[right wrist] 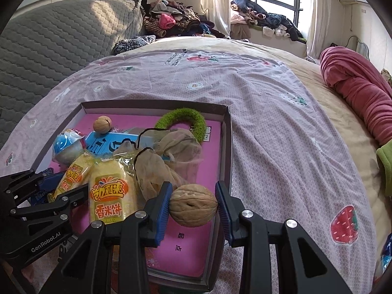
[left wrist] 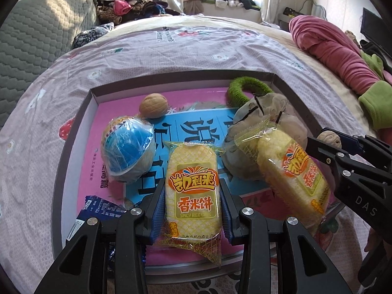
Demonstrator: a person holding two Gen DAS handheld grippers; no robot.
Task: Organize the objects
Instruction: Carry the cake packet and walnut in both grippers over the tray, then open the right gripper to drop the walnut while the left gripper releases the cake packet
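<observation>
A shallow grey box (left wrist: 80, 112) with a pink and blue lining lies on the bed. My left gripper (left wrist: 192, 201) is shut on a yellow rice cake packet (left wrist: 192, 191) over the box's near side. A second rice cake packet (left wrist: 291, 169) leans on a beige mesh pouch (left wrist: 259, 117). My right gripper (right wrist: 193, 204) is shut on a walnut (right wrist: 193, 204) above the box's right edge (right wrist: 226, 147); it shows at the right of the left wrist view (left wrist: 329, 139). Another walnut (left wrist: 153, 105), a blue-wrapped ball (left wrist: 128, 149) and a green ring (left wrist: 242, 85) lie in the box.
A blue snack wrapper (left wrist: 98, 210) sits at the box's near left corner. The bed has a lilac printed sheet (right wrist: 269, 112). A rolled pink blanket (right wrist: 355, 90) lies at the right and a grey quilted headboard (right wrist: 54, 46) at the left. Piled clothes (right wrist: 171, 22) lie beyond the bed.
</observation>
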